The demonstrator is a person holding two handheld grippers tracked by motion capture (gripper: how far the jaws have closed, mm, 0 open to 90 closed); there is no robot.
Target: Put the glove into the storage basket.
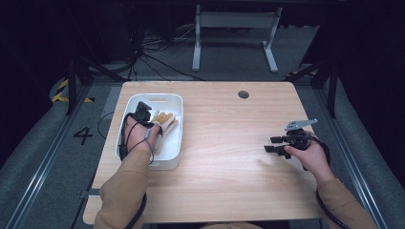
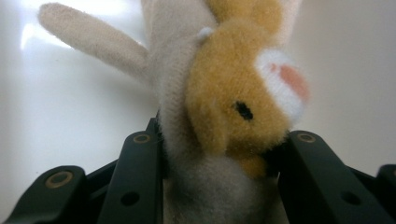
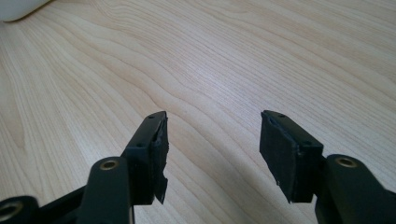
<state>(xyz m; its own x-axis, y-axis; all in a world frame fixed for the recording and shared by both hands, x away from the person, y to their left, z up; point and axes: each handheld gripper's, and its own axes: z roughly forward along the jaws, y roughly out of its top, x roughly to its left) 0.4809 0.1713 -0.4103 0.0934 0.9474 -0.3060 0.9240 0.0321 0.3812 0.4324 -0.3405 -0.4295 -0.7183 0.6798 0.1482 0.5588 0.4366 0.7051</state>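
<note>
At the left of the light wooden table (image 1: pixel 224 157) stands a white rectangular plastic tub (image 1: pixel 174 143) with rounded corners and a slot handle in its far wall. Inside it lies a small plush toy animal in cream and tan fur (image 1: pixel 164 121), toward the right side of the tub. The person's left hand (image 1: pixel 137 135) reaches into the tub from the near side, holding the left gripper (image 1: pixel 143 113) with its black cable looping over the wrist and tan sleeve.

In the left gripper view the toy (image 2: pixel 233 107) sits right between the two black jaws: its cream body presses against the left jaw and its tan head, with a black stitched eye and a white-and-pink muzzle, bulges against the right jaw. The jaws pinch the plush from both sides, and the fur is squeezed in where they meet it. One long cream limb or ear (image 2: pixel 88 39) sticks out to the upper left over the tub's white floor (image 2: pixel 60 107).

Well to the right, near the table's right edge, the person's right hand (image 1: pixel 313 155) holds the right gripper (image 1: pixel 273 144) low over bare wood, pointing left, with a grey three-cornered plate on top. In the right gripper view its jaws (image 3: pixel 212 154) stand spread wide apart with nothing between them, only the wood grain (image 3: pixel 224 60) beneath. A corner of the white tub (image 3: pixel 18 8) shows at the upper left there.
</note>
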